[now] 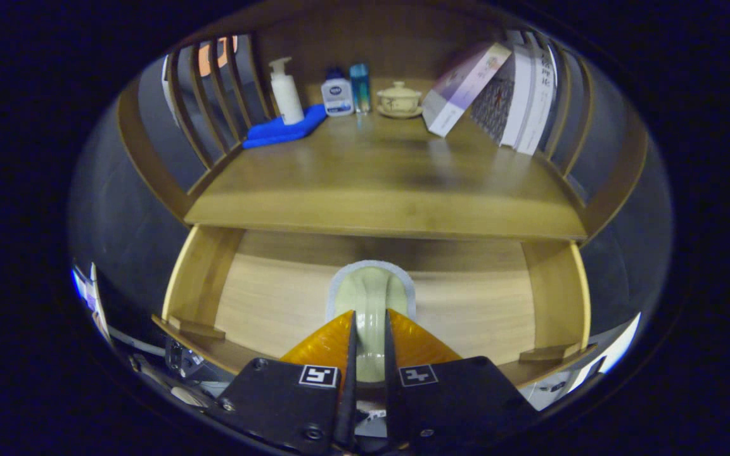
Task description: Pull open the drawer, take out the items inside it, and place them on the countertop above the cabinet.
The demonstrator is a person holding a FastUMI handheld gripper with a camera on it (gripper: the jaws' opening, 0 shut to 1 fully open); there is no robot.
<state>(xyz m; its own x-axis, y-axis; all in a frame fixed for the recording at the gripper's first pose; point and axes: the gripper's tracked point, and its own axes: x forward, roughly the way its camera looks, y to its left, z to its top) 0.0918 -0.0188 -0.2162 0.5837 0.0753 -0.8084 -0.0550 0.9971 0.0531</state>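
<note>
Tongs (368, 329): nearly closed, 2 fingers pinching a pale green item (370, 304), narrow part between the tips, wider end w/ a pale rim extending ahead. Appears gripped; item type unclear, poss. ceramic spoon or small dish.

Drawer (200, 285): pulled open, directly beneath item. Wooden floor bare around it; no other contents visible.

Surface (377, 171): above drawer, front area free. At rear: blue cloth (284, 130) w/ white pump bottle (286, 92) on it, small white bottle (337, 94), slim blue bottle (360, 87), lidded cup on saucer (399, 100), leaning books (498, 88).

Est. step: lift-out, then transfer to surface.

Risks:
- Slip or rotation in grip: hold is on narrow part only, smooth glazed-looking material.
- Strike on surface front edge (384, 221): caused by insufficient pull-back before raising.
- Knock on rear items: caused by placing too deep.
</note>
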